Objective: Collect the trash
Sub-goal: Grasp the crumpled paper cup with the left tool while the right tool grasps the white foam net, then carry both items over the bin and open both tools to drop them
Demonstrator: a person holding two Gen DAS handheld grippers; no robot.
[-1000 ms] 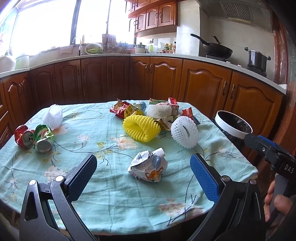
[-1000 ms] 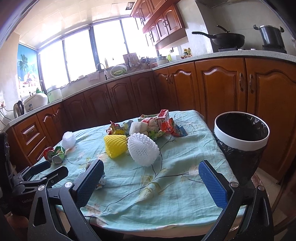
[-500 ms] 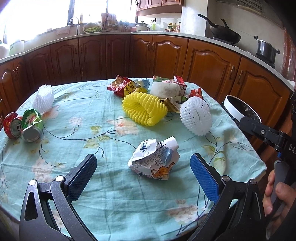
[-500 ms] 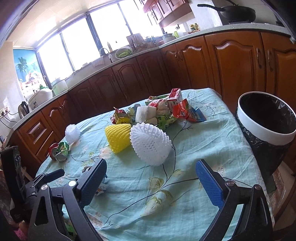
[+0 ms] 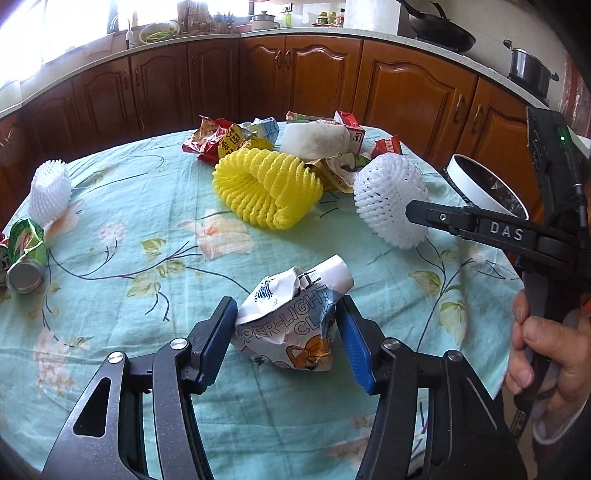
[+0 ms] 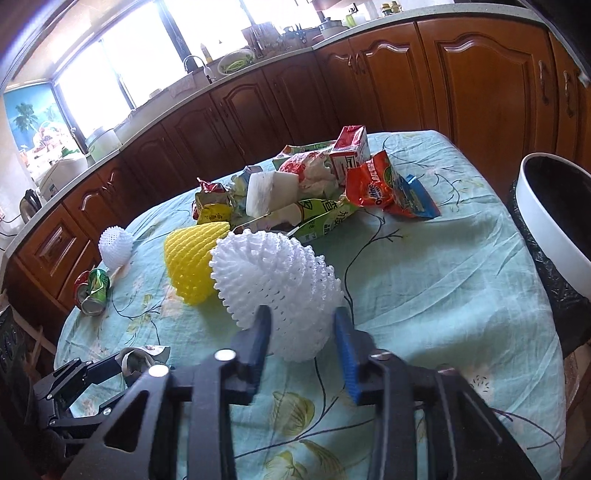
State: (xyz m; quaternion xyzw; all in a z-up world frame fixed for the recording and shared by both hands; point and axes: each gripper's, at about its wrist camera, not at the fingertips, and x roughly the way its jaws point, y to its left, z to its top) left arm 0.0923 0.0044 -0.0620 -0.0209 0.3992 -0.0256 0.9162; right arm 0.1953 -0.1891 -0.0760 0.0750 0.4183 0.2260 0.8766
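Note:
My left gripper (image 5: 284, 325) is closed on a crumpled white printed wrapper (image 5: 291, 325) that rests on the floral tablecloth (image 5: 147, 277). My right gripper (image 6: 303, 332) is closed on the near end of a white foam fruit net (image 6: 273, 277), also on the cloth. A yellow foam net (image 5: 266, 188) lies just behind it. A pile of snack bags and cartons (image 6: 332, 184) sits at the table's far side. A white bin with a black liner (image 6: 554, 221) stands off the table's right edge.
A smaller white foam net (image 5: 50, 188) and crushed cans (image 5: 22, 254) lie at the table's left edge. Wooden cabinets (image 5: 295, 74) and a counter run behind. A wok (image 5: 443, 33) and a pot (image 5: 528, 66) sit on the stove at the back right.
Both grippers have moved forward and down over the table. The left jaws have closed around the crumpled wrapper. The right jaws have closed around the white foam net.

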